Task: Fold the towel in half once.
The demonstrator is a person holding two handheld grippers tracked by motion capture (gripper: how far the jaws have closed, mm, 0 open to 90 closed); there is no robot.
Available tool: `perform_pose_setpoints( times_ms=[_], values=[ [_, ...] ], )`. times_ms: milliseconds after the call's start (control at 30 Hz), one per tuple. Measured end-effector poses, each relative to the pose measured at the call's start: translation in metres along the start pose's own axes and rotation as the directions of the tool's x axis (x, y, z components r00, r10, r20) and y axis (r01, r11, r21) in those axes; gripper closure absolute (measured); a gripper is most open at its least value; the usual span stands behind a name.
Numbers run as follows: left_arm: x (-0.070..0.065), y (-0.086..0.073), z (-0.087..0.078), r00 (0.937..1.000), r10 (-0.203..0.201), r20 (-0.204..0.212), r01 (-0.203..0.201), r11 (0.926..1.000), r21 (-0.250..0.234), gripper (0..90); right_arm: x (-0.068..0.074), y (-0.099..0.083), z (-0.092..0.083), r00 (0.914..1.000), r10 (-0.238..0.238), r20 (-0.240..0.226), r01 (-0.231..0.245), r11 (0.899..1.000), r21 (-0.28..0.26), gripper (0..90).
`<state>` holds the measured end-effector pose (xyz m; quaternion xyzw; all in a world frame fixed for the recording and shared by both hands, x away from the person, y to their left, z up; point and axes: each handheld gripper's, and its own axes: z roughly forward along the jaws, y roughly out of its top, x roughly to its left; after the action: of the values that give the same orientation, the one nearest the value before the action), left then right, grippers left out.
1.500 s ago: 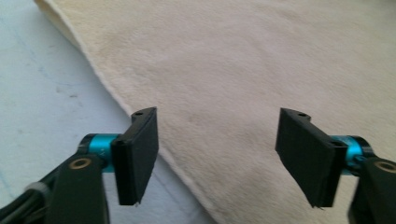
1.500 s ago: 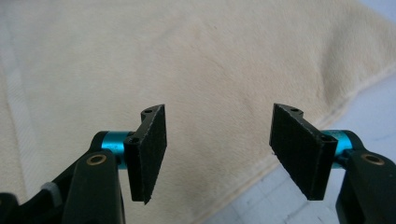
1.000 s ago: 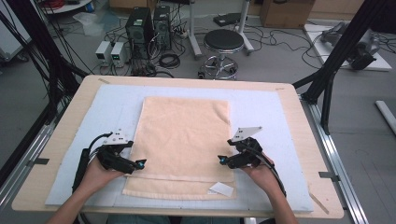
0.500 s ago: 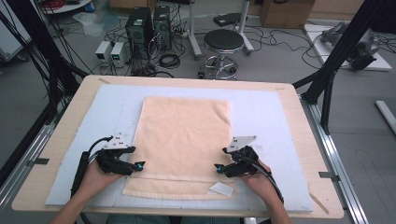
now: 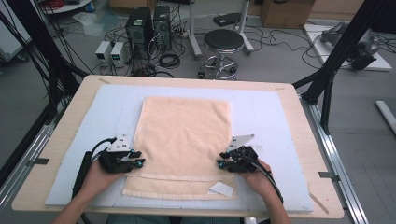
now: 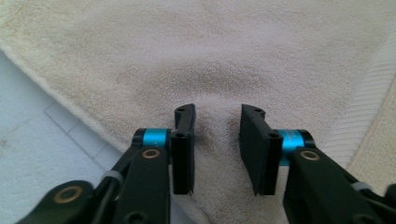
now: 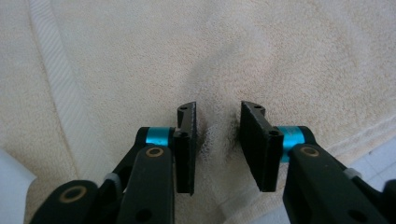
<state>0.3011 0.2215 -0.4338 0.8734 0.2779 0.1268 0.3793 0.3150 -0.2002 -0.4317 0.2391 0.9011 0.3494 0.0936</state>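
Observation:
A cream towel [image 5: 184, 135] lies flat on the pale blue mat [image 5: 261, 112], with a folded strip along its near end. My left gripper [image 5: 140, 159] rests on the towel's left edge near the front. In the left gripper view its tips [image 6: 217, 114] press down on the towel [image 6: 210, 51], and a low pucker of cloth sits in the gap between them. My right gripper [image 5: 220, 164] rests on the right edge; a raised fold of the towel [image 7: 280, 56] stands between its tips [image 7: 218, 112]. Both pairs of jaws have just been closing and still stand apart.
A white label [image 5: 221, 189] lies on the towel's near right corner. The wooden table [image 5: 299, 121] shows around the mat. A woven band [image 7: 60, 93] crosses the towel near its end. A stool [image 5: 224, 42] and computer boxes [image 5: 149, 23] stand on the floor beyond.
Both grippers' jaws have narrowed on the towel's side edges, and cloth has puckered up between them. The right gripper has shifted slightly toward the near edge; the left hand has stayed put.

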Motion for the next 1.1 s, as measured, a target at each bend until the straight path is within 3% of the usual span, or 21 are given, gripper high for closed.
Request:
perform_pose_setpoints(
  times_ms=[100,267,733,933,1100],
  values=[
    [-0.001,0.001,0.0,1.0,0.007,0.001,-0.007,1.0,-0.002,76.0,-0.001,0.002,0.0,0.9999,-0.012,-0.001,0.012,1.0,0.004,74.0],
    [-0.001,0.002,0.0,0.9999,-0.009,0.007,0.009,0.9999,-0.006,82.8,-0.003,0.003,0.0,0.9998,-0.008,-0.02,0.008,1.0,0.003,81.4],
    [0.0,0.005,-0.012,0.9986,-0.042,0.032,0.043,0.998,-0.046,84.7,-0.006,0.007,-0.013,0.9985,0.01,-0.054,-0.012,1.0,-0.022,84.2],
    [-0.003,0.01,-0.023,0.9986,-0.043,0.032,0.045,0.9967,-0.067,84.9,-0.001,0.016,-0.028,0.9989,-0.019,-0.043,0.017,1.0,-0.025,84.2],
    [-0.012,0.011,-0.032,0.9975,-0.022,0.067,0.026,0.9978,-0.061,84.9,0.005,0.021,-0.043,0.9983,-0.041,-0.041,0.04,0.999,-0.022,84.1]
  ],
)
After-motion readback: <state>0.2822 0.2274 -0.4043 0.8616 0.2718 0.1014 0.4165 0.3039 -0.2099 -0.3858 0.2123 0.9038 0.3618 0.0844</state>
